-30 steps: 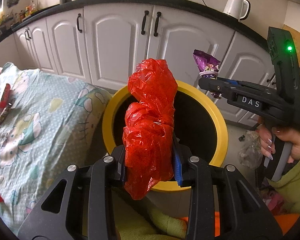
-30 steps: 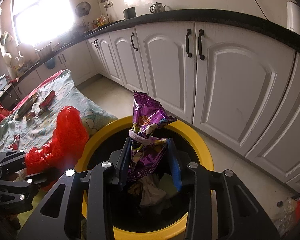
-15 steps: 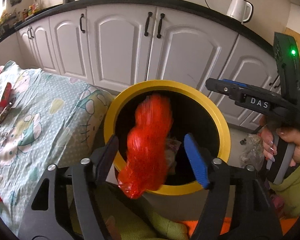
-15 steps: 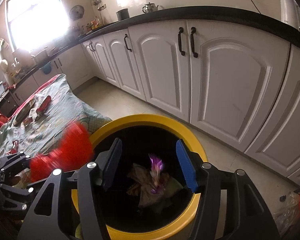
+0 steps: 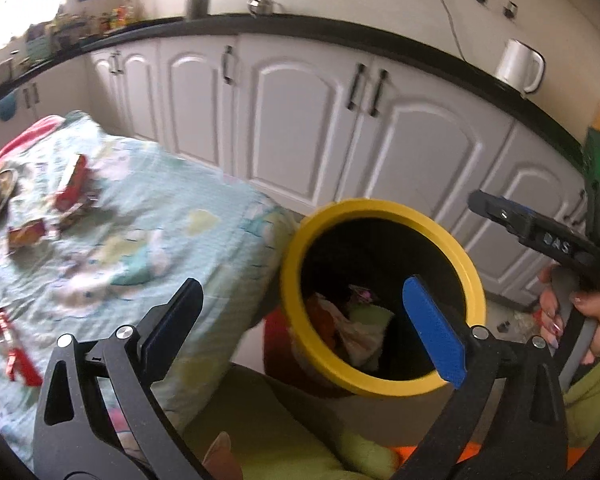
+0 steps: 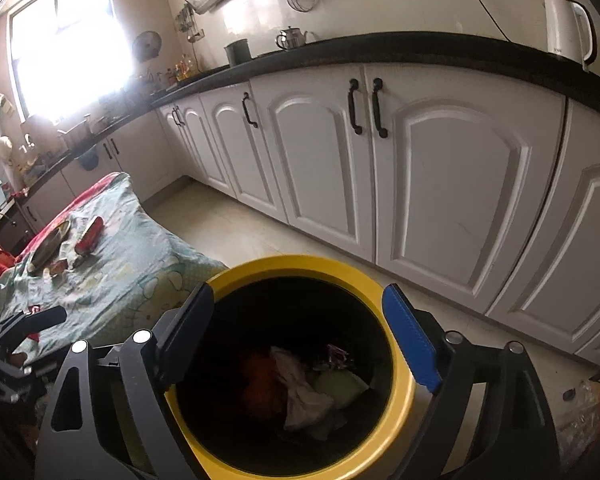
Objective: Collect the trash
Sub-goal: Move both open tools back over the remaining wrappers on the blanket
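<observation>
A yellow-rimmed black bin (image 5: 384, 216) (image 6: 300, 266) stands on the floor between the bed and the cabinets. Inside it lie the red plastic bag (image 6: 260, 380), the purple wrapper (image 6: 336, 358) and pale crumpled trash (image 6: 300, 392). My left gripper (image 5: 304, 320) is open and empty, near the bin's left rim. My right gripper (image 6: 300, 328) is open and empty, above the bin's mouth; it also shows in the left wrist view (image 5: 540, 236). Red wrappers (image 5: 74, 184) (image 6: 88, 236) lie on the bed.
The bed with a light green printed sheet (image 5: 140, 240) (image 6: 112, 280) is left of the bin. White cabinets (image 6: 440, 184) under a black counter (image 5: 340, 34) run behind. A white kettle (image 5: 518, 64) stands on the counter. A metal plate (image 6: 50, 246) lies on the bed.
Both grippers opened. The red bag and the purple wrapper fell into the bin. The left gripper has swung left toward the bed.
</observation>
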Motion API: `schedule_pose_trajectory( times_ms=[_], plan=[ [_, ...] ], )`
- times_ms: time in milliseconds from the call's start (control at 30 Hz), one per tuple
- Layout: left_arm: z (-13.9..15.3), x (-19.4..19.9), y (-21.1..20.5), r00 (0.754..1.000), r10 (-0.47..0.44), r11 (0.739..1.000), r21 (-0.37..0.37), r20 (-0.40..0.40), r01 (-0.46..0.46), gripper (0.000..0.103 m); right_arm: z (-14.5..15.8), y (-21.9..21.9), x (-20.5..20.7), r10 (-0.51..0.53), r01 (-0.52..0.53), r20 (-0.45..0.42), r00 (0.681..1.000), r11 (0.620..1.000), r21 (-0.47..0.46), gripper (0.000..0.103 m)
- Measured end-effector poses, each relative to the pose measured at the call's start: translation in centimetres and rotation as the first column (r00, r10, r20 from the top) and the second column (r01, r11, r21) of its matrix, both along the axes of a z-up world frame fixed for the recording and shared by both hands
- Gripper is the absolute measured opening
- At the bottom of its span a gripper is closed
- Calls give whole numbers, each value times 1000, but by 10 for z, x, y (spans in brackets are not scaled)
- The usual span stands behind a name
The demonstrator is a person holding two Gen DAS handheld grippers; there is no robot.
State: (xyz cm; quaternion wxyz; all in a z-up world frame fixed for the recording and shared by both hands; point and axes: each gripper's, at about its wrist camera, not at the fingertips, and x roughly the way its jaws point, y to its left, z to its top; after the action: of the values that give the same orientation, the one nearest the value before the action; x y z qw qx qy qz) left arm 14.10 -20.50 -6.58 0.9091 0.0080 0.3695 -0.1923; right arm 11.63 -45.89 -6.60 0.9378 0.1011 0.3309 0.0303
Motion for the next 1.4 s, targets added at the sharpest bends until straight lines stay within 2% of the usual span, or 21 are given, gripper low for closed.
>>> schedule_pose_trajectory(
  times_ms=[267,567,633,667,900,1167,1400],
  plan=[
    [20,-1,45,989,135,991,-19,63,-134,92,10,39,7,92,-92,11,996,996,-17,84],
    [37,-6,94,962,244,970,-57,122,-238,92,24,92,11,190,-187,24,982,979,-78,84],
    [40,-6,105,954,268,963,-66,133,-261,92,26,99,13,205,-203,24,978,976,-77,88],
    [41,-7,109,951,277,960,-70,136,-269,92,28,106,14,216,-213,25,976,974,-79,91],
    [44,-10,146,927,349,936,-106,141,-336,92,42,146,24,285,-279,48,957,955,-104,97],
    [45,-9,179,899,416,907,-136,136,-399,92,53,195,36,381,-367,63,923,916,-160,97],
    [39,-8,210,872,475,876,-155,115,-457,92,53,229,49,448,-435,53,893,886,-159,97]
  ],
)
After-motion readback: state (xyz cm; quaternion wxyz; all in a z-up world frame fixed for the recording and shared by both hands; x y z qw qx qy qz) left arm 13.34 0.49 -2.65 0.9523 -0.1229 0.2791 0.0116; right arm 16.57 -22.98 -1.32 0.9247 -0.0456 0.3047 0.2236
